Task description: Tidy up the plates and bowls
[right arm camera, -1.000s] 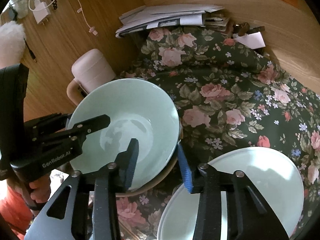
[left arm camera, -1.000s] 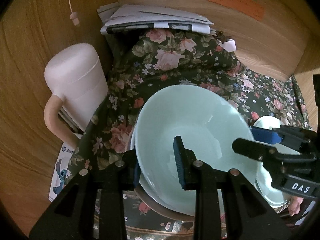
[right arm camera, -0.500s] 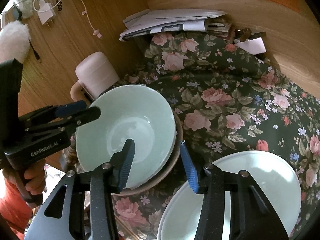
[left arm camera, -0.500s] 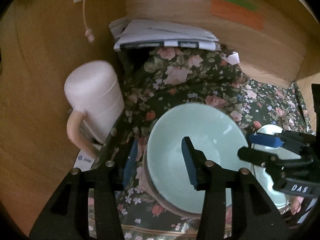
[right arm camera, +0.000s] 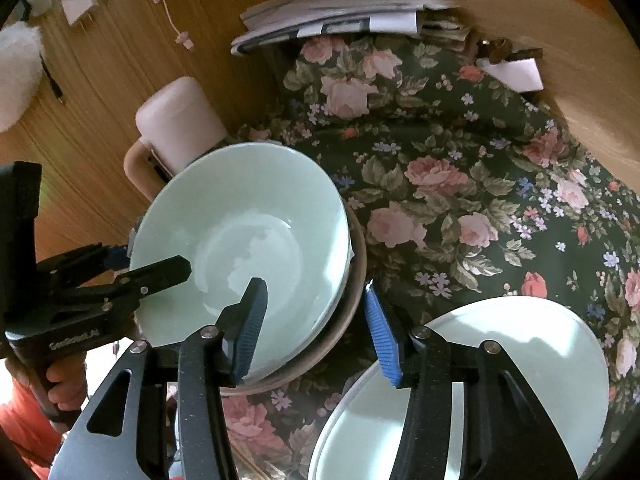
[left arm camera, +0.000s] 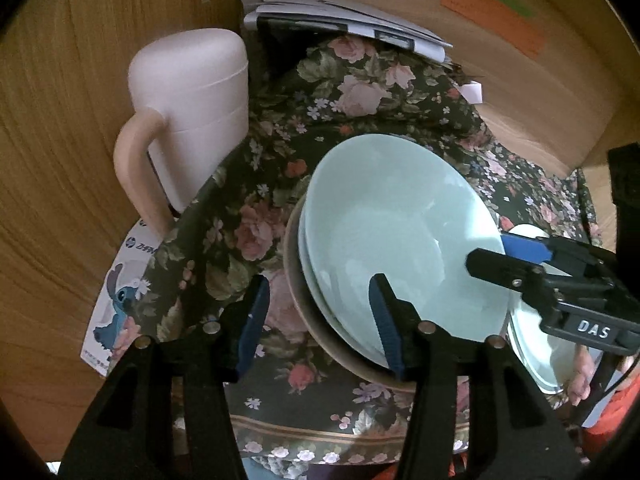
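Note:
A pale green bowl (left arm camera: 400,232) sits nested on another green bowl inside a brown bowl (left arm camera: 320,332) on the floral cloth; it also shows in the right wrist view (right arm camera: 248,236). My left gripper (left arm camera: 320,320) is open, its jaws astride the near left rim of the stack, touching nothing that I can see. My right gripper (right arm camera: 312,328) is open, its jaws astride the right rim of the stack. A pale green plate (right arm camera: 500,368) lies at the lower right, under the right finger.
A pink lidded mug (left arm camera: 188,116) stands left of the stack by the wooden wall. A pile of papers (left arm camera: 344,20) lies at the back. A Stitch card (left arm camera: 116,296) lies at the left. Floral cloth (right arm camera: 460,184) covers the surface.
My left gripper has let go of the green bowl, opened and drawn back. The bowl now rests lower in the stack. My right gripper stays open at the stack's right rim.

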`<state>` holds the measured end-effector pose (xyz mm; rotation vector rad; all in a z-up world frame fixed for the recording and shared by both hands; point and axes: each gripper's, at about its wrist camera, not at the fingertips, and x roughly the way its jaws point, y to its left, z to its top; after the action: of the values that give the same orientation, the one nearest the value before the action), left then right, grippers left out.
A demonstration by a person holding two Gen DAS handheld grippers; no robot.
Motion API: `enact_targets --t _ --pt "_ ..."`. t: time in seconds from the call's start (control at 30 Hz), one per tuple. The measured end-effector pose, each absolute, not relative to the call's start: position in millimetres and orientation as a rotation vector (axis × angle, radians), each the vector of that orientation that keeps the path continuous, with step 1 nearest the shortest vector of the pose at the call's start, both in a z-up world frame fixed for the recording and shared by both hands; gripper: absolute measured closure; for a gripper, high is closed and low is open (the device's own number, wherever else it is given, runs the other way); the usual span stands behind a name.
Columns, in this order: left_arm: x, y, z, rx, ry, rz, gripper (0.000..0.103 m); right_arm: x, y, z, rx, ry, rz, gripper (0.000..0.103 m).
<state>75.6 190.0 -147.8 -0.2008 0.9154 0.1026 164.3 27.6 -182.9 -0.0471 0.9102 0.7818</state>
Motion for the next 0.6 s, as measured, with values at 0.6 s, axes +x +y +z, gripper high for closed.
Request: enact_targets --t 0.6 --pt "85.1 183.7 -161.2 -0.231 0.923 0.078 0.060 176.6 48.7 -207.9 -0.026 1.006 0.781 0.066"
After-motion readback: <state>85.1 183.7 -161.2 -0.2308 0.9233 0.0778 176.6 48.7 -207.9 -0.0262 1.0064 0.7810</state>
